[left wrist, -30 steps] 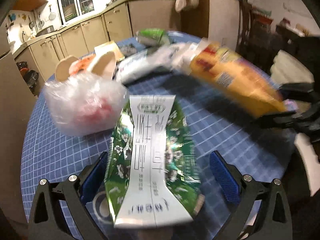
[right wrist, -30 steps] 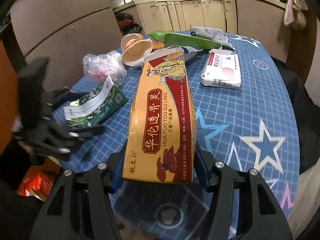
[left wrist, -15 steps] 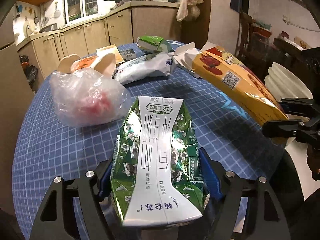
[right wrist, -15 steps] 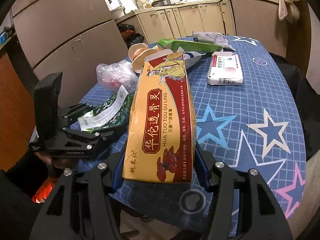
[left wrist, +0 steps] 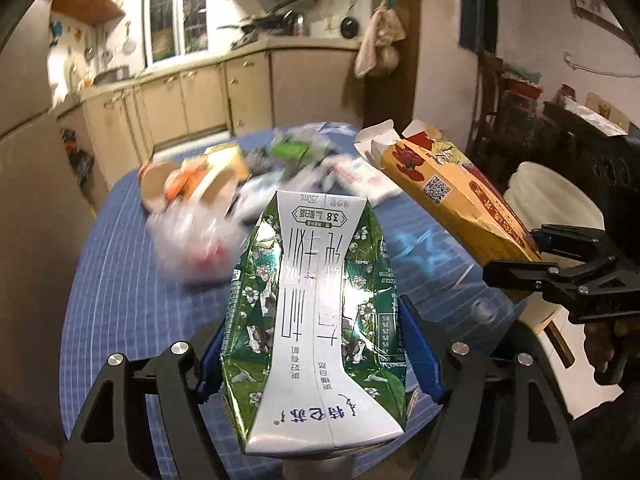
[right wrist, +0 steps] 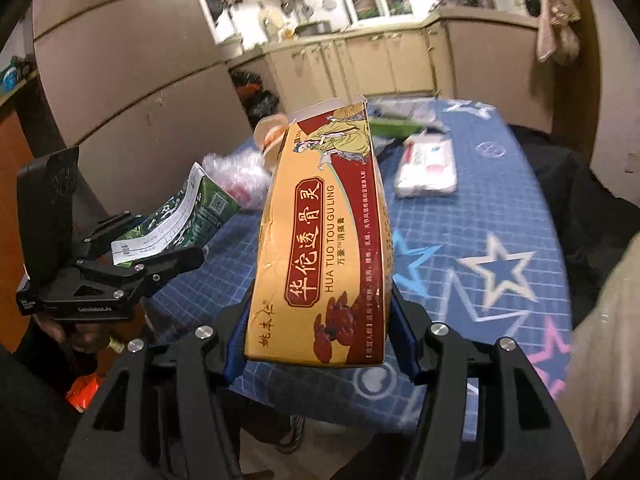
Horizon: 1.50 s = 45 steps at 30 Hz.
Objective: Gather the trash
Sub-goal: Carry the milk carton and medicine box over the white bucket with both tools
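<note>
Left tool pinching a crushed green-and-white milk carton, blue pads pressed to its two sides. Carton held up off the tabletop, long axis running straight out along the fingers, flattened end toward the camera, far end aimed at the kitchen cabinets. Same carton seen from the other camera at lower left, tilted up and away in the left tool.

Right tool clamped on a long yellow-and-red medicine box, pads touching both long edges near the closed end. Box raised above the tabletop, long axis pointing forward and slightly up, opened flap end farthest from the camera. From the left camera, the same box slanting up to the left, flaps at the high end, gripped low by the right tool.

Round tabletop under a blue grid-patterned cloth with stars. Lying on it: a crumpled clear plastic bag, blurred; paper cups behind it; a green packet near the far edge; a flat white box well apart to the right. Beige cabinets along the back wall, a window above, a cloth hanging at the wall corner.
</note>
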Each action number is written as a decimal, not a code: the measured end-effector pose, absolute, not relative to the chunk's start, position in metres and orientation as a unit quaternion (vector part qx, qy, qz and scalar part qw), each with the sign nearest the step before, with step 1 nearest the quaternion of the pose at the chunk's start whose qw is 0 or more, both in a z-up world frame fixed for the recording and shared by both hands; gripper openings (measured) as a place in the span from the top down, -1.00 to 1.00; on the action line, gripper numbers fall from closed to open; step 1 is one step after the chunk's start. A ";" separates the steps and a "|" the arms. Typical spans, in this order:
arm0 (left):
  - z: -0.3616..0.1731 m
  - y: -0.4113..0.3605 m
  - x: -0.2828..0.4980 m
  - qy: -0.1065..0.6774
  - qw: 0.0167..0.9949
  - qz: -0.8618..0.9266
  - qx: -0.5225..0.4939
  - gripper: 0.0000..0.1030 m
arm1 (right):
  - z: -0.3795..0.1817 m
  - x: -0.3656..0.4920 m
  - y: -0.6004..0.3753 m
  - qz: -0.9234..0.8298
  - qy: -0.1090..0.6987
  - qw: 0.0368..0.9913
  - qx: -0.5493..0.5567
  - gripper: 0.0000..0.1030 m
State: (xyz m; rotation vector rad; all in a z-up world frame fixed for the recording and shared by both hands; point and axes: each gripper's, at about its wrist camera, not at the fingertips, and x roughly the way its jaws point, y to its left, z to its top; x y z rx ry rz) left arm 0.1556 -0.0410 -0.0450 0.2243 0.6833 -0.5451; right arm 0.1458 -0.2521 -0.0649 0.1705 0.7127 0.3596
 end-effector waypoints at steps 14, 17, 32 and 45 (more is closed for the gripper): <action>0.003 -0.140 0.151 0.289 0.889 -0.329 0.132 -0.47 | -0.012 0.082 -0.347 0.044 0.277 0.954 0.104 -0.08; 0.014 -0.172 0.150 0.277 0.883 -0.353 0.140 -0.47 | -0.007 0.070 -0.369 0.013 0.268 0.958 0.106 -0.08; 0.011 -0.357 0.135 0.271 0.801 -0.503 0.182 -0.47 | -0.018 -0.007 -0.486 -0.161 0.263 0.937 0.163 -0.08; -0.024 -0.445 0.124 0.286 0.781 -0.514 0.209 -0.48 | -0.047 -0.005 -0.521 -0.195 0.316 0.912 0.173 -0.08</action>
